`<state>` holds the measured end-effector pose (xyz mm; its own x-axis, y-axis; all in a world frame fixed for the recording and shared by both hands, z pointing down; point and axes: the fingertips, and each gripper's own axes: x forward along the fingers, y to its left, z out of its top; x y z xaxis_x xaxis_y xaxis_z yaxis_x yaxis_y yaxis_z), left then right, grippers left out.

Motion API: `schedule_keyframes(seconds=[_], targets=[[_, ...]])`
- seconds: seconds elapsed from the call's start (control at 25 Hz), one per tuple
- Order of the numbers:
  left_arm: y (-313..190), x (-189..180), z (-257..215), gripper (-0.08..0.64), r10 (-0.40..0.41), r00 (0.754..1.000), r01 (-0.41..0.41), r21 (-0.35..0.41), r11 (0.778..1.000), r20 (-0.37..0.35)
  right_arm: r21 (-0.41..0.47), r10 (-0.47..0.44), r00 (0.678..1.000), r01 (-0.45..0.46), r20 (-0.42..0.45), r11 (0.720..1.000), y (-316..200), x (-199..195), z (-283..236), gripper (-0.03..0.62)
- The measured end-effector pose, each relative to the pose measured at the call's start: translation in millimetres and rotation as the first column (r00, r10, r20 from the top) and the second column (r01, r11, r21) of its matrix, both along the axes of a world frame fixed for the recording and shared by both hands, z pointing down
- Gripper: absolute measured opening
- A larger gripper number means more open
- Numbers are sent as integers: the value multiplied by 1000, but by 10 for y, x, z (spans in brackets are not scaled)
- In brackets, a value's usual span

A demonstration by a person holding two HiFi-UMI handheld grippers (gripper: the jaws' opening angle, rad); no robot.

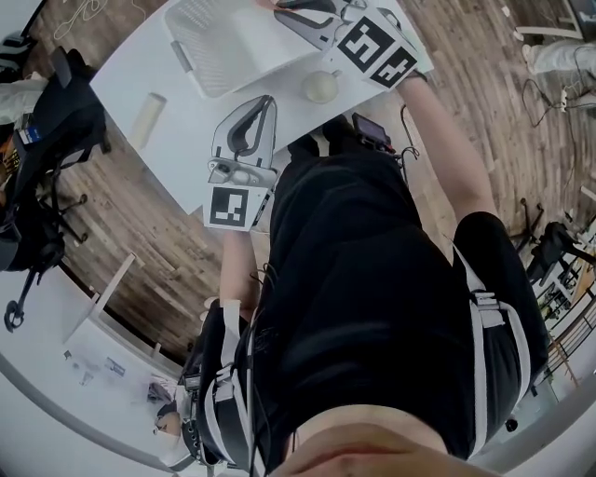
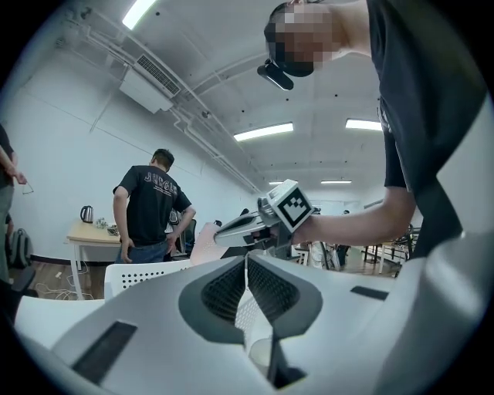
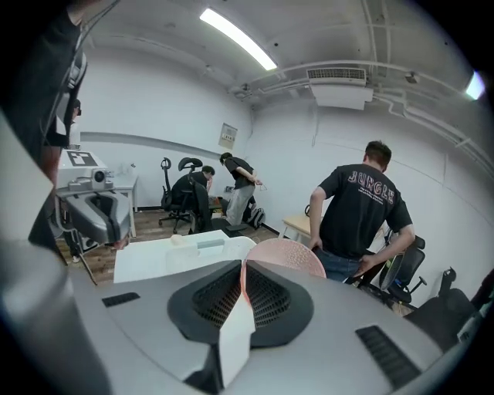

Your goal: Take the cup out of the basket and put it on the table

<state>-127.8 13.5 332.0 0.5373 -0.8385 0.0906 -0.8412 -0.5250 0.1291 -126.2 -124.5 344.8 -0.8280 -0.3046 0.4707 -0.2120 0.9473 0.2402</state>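
Observation:
A cream cup (image 1: 321,87) stands on the white table (image 1: 149,74), just in front of the white perforated basket (image 1: 233,42). The cup (image 2: 261,353) also shows low between the left jaws. My left gripper (image 1: 267,101) hangs over the table's near edge, short of the cup; its jaws (image 2: 247,261) meet at the tips with nothing in them. My right gripper (image 1: 284,6) reaches past the basket's far right corner. It (image 3: 243,266) is shut on the thin edge of a pink perforated piece (image 3: 284,258), also seen from the left gripper view as the pink piece (image 2: 199,248).
A pale cylinder (image 1: 146,121) lies on the table's left part. A chair with a dark backpack (image 1: 51,130) stands left of the table. A person in a black T-shirt (image 3: 359,216) stands by a side table with a kettle (image 2: 86,214). Office chairs (image 3: 185,197) and other people are further off.

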Motion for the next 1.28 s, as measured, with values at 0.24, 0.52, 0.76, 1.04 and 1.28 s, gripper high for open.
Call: schedule_keyframes(seconds=[0.24,0.52,0.76,1.04,1.28], targets=[[78,66,3,21,26,1000,-26,6,1000,-2,0,-16,1000,16,3,1000,527,269,-93,34],[165,222,-33,21,29,1000,-29,19,999,7,-39,26,999,-24,39,999,801,626,-34,34],[251,489,-95,21,-19,1000,19,24,1000,15,-47,14,997,-11,70,999,889,1028,-64,34],[426,1052,-162,21,-96,995,95,29,995,0,-44,-64,994,68,88,997,1146,1552,-58,34],[697,1701,-118,21,-164,986,164,3,986,-1,-52,-132,980,141,149,989,1488,2044,-89,34]])
